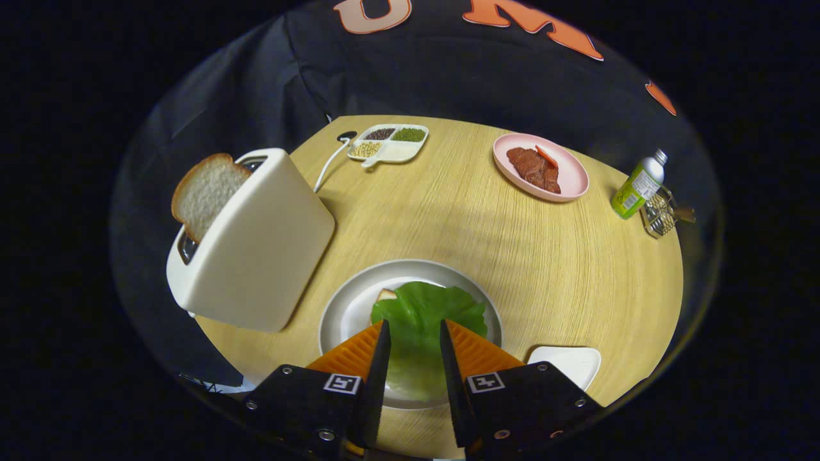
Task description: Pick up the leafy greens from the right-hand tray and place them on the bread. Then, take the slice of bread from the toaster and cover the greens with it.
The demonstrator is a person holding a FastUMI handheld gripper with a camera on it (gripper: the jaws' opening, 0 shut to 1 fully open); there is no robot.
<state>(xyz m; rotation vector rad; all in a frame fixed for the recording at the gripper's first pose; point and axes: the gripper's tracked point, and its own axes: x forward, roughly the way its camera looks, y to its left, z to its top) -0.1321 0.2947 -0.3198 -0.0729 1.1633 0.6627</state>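
One lettuce leaf [419, 314] at lower centre of the frame, draped over a bread slice whose corner [386, 294] peeps out at the leaf's upper left, both on the white round plate [346, 307]; gripper [413, 333] poised over the plate, fingers parted by a narrow gap with the leaf seen through it, holding nothing as far as can be judged; contact with the leaf not certain from this angle. Second slice of bread [205, 192] at upper left of the frame, standing tilted out of the toaster [256, 243] slot, upper half exposed; probably light, soft and easily dented, crumb porous and not slippery, crust somewhat firmer; best taken across the two flat faces near the top crust, with a gentle squeeze and a straight lift along the slot. Leaf thin, limp and very light, likely to shift under a dropped slice; lowering flat advised. Small white tray [567, 362] at lower right, just beside the plate; pink plate [570, 173] with meat slices [535, 168] at upper right; bottle [635, 186] and a wire object at far right; divided dish of grains [391, 142] at upper centre; wooden table [448, 224] beneath all.
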